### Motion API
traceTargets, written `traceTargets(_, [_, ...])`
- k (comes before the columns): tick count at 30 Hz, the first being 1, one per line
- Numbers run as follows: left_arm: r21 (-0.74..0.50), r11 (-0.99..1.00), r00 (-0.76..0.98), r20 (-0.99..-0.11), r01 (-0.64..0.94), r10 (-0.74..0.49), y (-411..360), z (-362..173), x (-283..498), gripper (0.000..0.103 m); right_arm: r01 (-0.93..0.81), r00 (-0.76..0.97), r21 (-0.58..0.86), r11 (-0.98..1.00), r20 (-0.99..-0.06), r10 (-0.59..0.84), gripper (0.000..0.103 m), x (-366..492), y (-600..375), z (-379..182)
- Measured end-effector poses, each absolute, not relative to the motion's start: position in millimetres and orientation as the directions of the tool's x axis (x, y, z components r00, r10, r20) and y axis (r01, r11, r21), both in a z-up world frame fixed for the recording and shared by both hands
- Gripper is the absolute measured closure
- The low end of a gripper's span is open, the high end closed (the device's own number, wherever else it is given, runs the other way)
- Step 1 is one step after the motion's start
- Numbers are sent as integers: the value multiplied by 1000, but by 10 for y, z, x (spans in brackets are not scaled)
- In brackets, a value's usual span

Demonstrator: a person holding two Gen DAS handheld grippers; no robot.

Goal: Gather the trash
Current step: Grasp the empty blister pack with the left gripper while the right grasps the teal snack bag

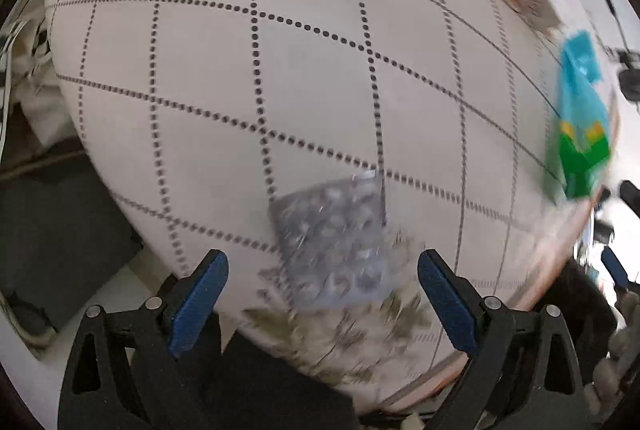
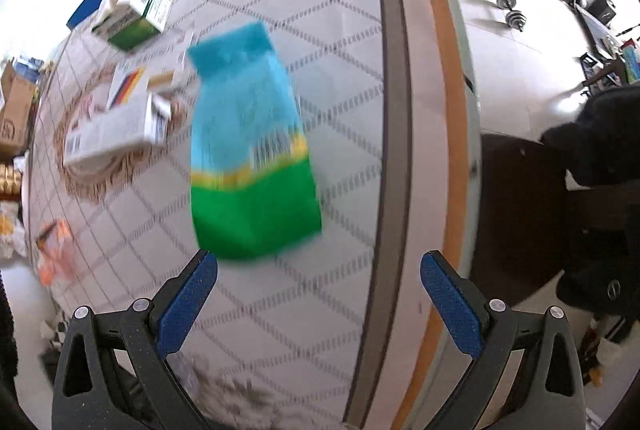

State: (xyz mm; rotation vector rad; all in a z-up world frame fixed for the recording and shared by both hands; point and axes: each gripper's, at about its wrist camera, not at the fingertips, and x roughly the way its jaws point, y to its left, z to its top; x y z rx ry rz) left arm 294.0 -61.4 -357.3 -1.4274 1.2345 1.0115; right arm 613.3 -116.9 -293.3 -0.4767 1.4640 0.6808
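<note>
— While both of my tools hang over the table, what do you want to know first?

— How do your jaws stand?

— My left gripper (image 1: 322,272) is spread wide, with nothing pressed between its blue pads (image 1: 198,304). My right gripper (image 2: 318,272) is just as wide and also holds nothing.

— And the trash?

— In the left wrist view a silvery blister pack (image 1: 334,244) lies flat on the dotted-grid tablecloth (image 1: 280,70), in the gap ahead of my left fingertips, nearer the left pad's side of the middle; neither pad touches it. It is blurred, so I cannot read its details.

— The other piece?

— A blue and green carton (image 2: 250,150) shows in the right wrist view, just beyond my right fingertips, its green end closest to the left pad (image 2: 188,304) and apart from it. I cannot tell whether it rests on the cloth. The same carton appears far off at the right edge of the left view.

— Anything else nearby?

— White boxes (image 2: 116,126) on a woven mat (image 2: 96,182) lie well left of the carton.
</note>
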Motion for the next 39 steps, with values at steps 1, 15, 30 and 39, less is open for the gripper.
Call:
traceTargets(1, [-113, -41, 119, -975, -993, -187, -594, -3588, 2964, 25, -672, -34, 127, 730, -990, 140, 0, 6184, -1096, -2971])
traceTargets(15, [26, 100, -32, -998, -995, -58, -290, -3510, 3339, 49, -810, -115, 131, 571, -991, 64, 28, 5809, -542, -3391])
traceTargets(30, [19, 154, -29, -998, -988, -63, -146, -3652, 3382, 49, -853, -145, 113, 510, -989, -23, 26, 5294, -1051, -3579])
traceTargets(39, [29, 210, -38, -999, -977, -38, -219, -3568, 3403, 54, -872, -107, 98, 479, -994, 8, 47, 5081, -1025, -3516])
